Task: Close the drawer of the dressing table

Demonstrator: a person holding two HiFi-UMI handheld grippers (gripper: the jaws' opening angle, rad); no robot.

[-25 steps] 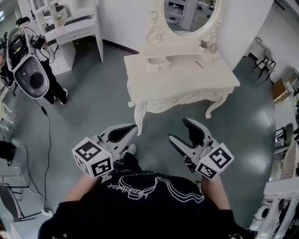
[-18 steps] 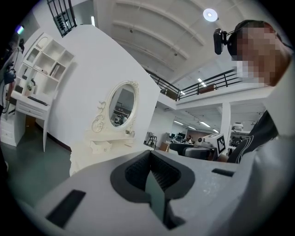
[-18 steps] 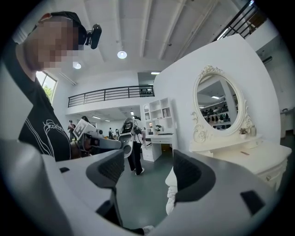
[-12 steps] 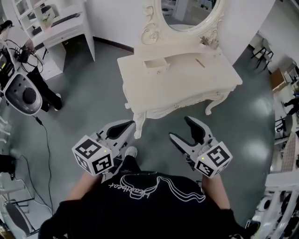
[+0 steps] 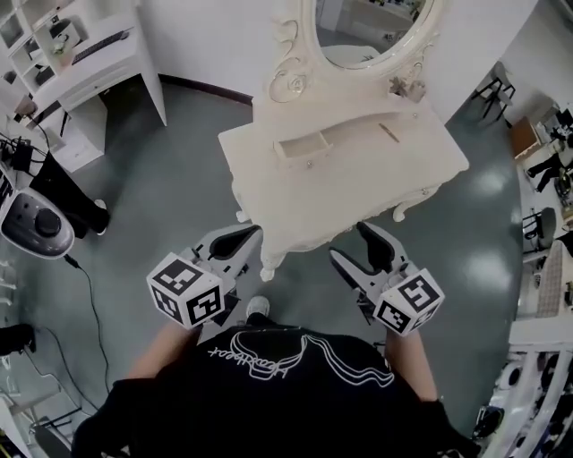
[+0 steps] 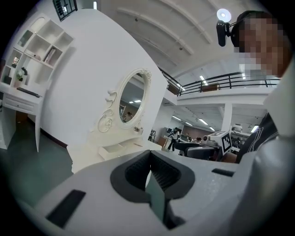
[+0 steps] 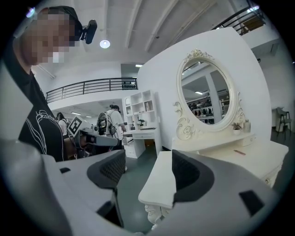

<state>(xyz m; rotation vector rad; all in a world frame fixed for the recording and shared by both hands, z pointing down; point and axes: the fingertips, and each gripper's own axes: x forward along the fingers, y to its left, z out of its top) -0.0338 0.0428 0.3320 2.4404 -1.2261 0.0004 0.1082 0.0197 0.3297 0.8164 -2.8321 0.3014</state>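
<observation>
We're in some big lab hall, not a home: staged dressing table, white shelving, mezzanine railing, other folks in gear.

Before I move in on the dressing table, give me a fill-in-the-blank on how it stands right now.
The small drawer on the dressing table stands ___. In the head view it sits on the table's ___ half. The mirror behind it is ___ in shape.
Missing words: open; left; oval.
</observation>
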